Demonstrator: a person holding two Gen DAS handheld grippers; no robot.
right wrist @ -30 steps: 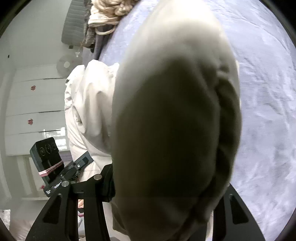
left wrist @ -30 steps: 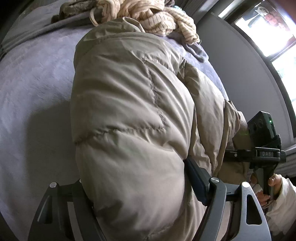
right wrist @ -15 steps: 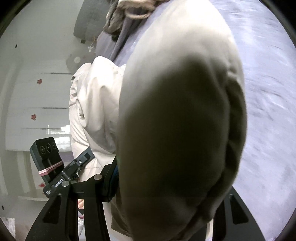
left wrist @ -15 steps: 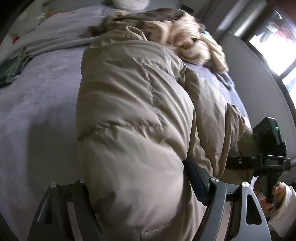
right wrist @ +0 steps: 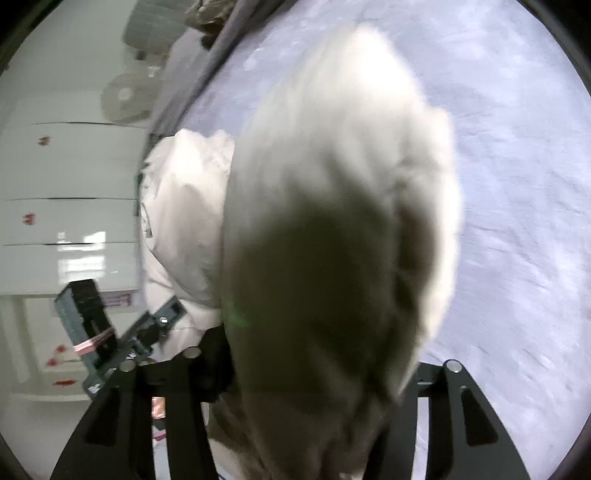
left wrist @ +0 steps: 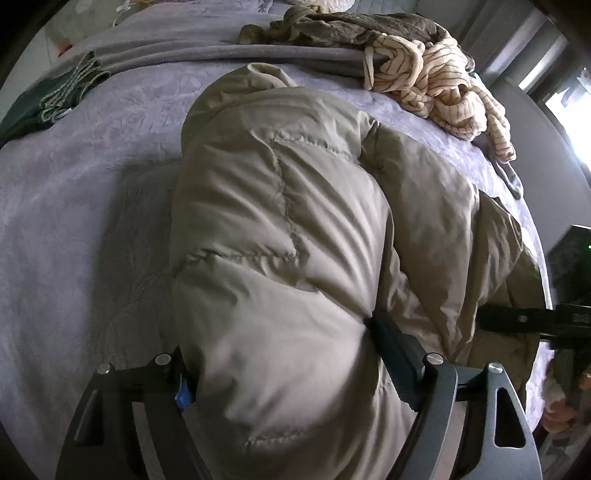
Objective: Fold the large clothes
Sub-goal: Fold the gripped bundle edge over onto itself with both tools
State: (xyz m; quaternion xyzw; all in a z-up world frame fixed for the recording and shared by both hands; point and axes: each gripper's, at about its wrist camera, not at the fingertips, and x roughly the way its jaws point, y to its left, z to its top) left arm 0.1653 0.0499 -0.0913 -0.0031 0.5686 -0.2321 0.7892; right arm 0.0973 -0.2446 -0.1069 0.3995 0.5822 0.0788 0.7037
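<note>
A beige padded jacket [left wrist: 295, 221] lies on a bed with a lilac cover [left wrist: 81, 206]. My left gripper [left wrist: 280, 354] is shut on a thick fold of the jacket at the near edge; the padding bulges between its jaws. My right gripper [right wrist: 317, 369] is shut on another bunched part of the same jacket [right wrist: 332, 221], which fills most of its view and hides the fingertips. The right gripper's body shows at the right edge of the left wrist view [left wrist: 554, 321], and the left gripper's body shows in the right wrist view [right wrist: 110, 332].
A cream striped garment [left wrist: 443, 85] and an olive-brown garment [left wrist: 351, 29] lie heaped at the far end of the bed. A dark green cloth [left wrist: 44, 103] lies at the far left. White cabinet doors [right wrist: 55, 184] stand beyond the bed's side.
Both grippers have moved forward over the bed with the jacket still held. The far clothes pile and the green cloth have come into fuller view. The right view is blurred by motion.
</note>
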